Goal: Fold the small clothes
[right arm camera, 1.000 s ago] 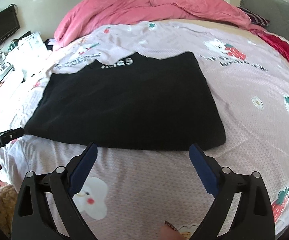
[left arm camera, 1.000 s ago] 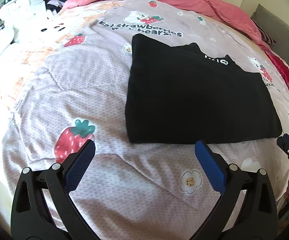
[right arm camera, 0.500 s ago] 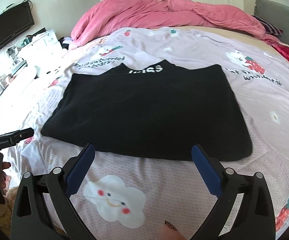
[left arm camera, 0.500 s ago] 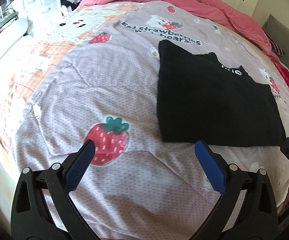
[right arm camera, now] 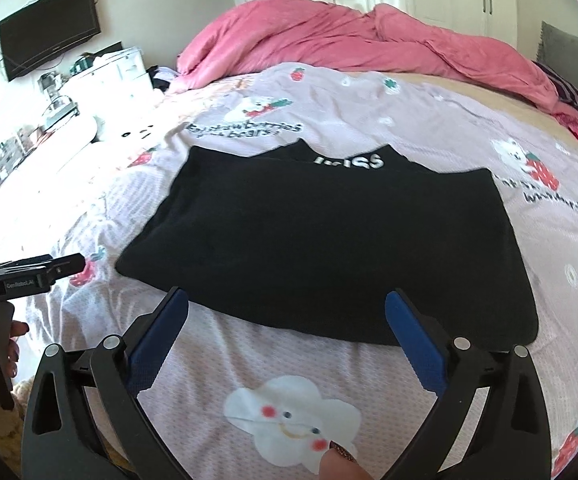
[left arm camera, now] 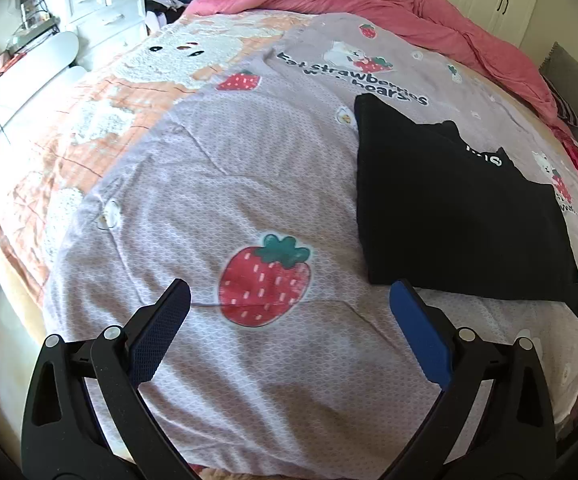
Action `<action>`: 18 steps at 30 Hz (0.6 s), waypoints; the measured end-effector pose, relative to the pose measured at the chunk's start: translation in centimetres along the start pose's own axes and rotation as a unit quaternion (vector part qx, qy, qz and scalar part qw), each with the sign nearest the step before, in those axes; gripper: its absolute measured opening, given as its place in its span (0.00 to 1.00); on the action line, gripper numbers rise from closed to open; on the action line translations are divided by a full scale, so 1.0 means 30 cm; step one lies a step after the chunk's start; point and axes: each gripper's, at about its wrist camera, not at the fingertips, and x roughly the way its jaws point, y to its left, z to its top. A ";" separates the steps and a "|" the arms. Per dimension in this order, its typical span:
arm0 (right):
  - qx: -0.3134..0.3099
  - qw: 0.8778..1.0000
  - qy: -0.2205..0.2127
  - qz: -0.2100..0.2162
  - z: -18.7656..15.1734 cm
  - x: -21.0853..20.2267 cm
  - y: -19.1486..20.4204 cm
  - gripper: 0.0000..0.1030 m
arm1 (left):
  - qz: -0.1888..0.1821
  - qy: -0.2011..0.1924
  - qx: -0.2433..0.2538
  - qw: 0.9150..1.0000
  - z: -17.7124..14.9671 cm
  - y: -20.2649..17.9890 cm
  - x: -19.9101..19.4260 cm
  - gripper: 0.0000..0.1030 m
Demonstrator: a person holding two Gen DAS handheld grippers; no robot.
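Observation:
A black garment [right arm camera: 329, 236] with white lettering at the collar lies folded flat on the lilac strawberry-print bedspread [right arm camera: 409, 128]. In the left wrist view it lies to the right [left arm camera: 457, 208]. My right gripper [right arm camera: 287, 304] is open and empty, its blue pads just short of the garment's near edge. My left gripper [left arm camera: 289, 300] is open and empty over bare bedspread, left of the garment's near-left corner. The left gripper's body also shows at the left edge of the right wrist view [right arm camera: 29, 276].
A crumpled pink duvet [right arm camera: 369, 44] lies across the far side of the bed. White drawers [left arm camera: 101, 12] and cluttered surfaces stand beyond the bed's left side. A wall-mounted screen [right arm camera: 49, 44] hangs there. A grey cushion [left arm camera: 569, 76] lies at far right.
My left gripper has swung left, so the garment has shifted to the right of its view. My right gripper has drawn back a little and tilted up. Both stay open.

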 end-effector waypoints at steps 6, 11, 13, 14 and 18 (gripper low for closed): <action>-0.014 1.000 -0.009 0.025 0.030 0.000 0.065 0.96 | 0.007 -0.004 -0.007 1.000 -0.004 0.030 -0.015 0.91; -0.033 0.999 -0.012 0.035 0.051 0.008 0.121 0.96 | 0.010 -0.008 -0.013 1.000 0.000 0.051 -0.028 0.91; -0.042 0.998 -0.011 0.035 0.058 0.011 0.141 0.96 | 0.009 -0.010 -0.016 1.000 0.004 0.060 -0.031 0.91; -0.044 0.998 -0.012 0.035 0.061 0.011 0.150 0.96 | 0.010 -0.011 -0.018 1.000 0.005 0.063 -0.033 0.91; -0.053 0.998 -0.010 0.042 0.071 0.019 0.185 0.96 | 0.008 -0.013 -0.020 1.000 0.019 0.071 -0.035 0.91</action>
